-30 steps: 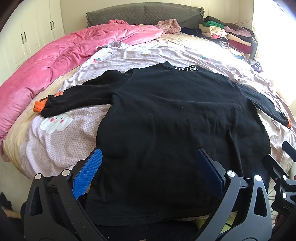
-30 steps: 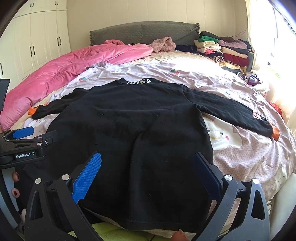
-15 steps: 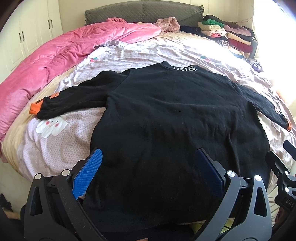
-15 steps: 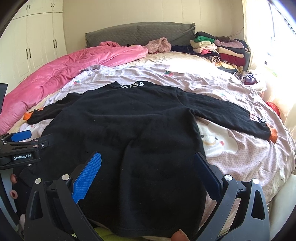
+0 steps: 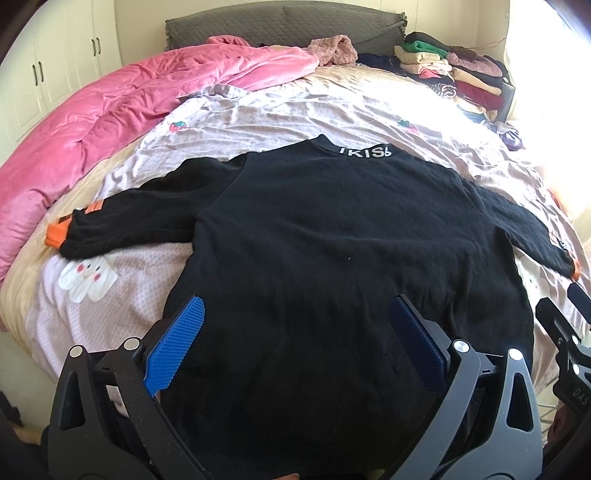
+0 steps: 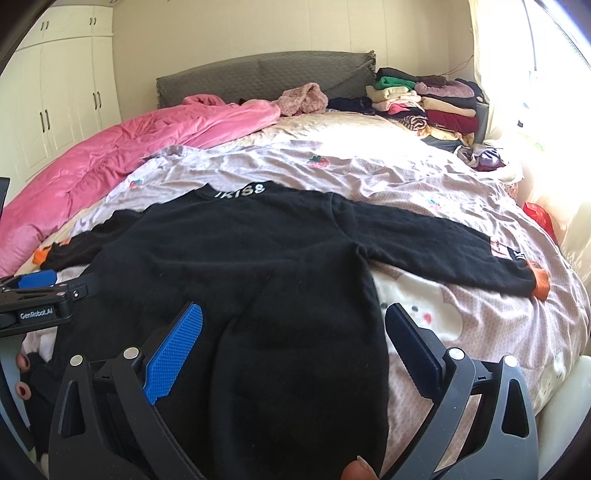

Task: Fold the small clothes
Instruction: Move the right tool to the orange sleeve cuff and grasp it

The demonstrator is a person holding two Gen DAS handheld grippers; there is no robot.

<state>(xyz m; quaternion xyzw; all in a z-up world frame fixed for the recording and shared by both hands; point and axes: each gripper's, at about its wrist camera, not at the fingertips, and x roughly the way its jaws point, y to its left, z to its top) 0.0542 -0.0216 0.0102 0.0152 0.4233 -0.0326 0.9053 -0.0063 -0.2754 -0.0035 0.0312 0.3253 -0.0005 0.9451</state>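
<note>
A black long-sleeved sweater [image 5: 332, 236] with orange cuffs and white letters at the collar lies flat on the bed, back up, both sleeves spread out; it also shows in the right wrist view [image 6: 258, 266]. Its hem hangs over the bed's near edge. My left gripper [image 5: 295, 343] is open above the hem's left part, holding nothing. My right gripper [image 6: 291, 347] is open above the hem's right part, holding nothing. The left sleeve cuff [image 5: 55, 236] lies far left, the right cuff [image 6: 539, 284] far right.
A pink duvet [image 5: 110, 122] is bunched along the bed's left side. Stacks of folded clothes [image 5: 450, 74] sit at the far right by the grey headboard [image 5: 280, 22]. White wardrobes [image 6: 55, 103] stand at left. A bright window is at right.
Both grippers have drawn back and risen a little, so the sweater sits farther away in both views. The sweater has not moved. Both grippers stay open.
</note>
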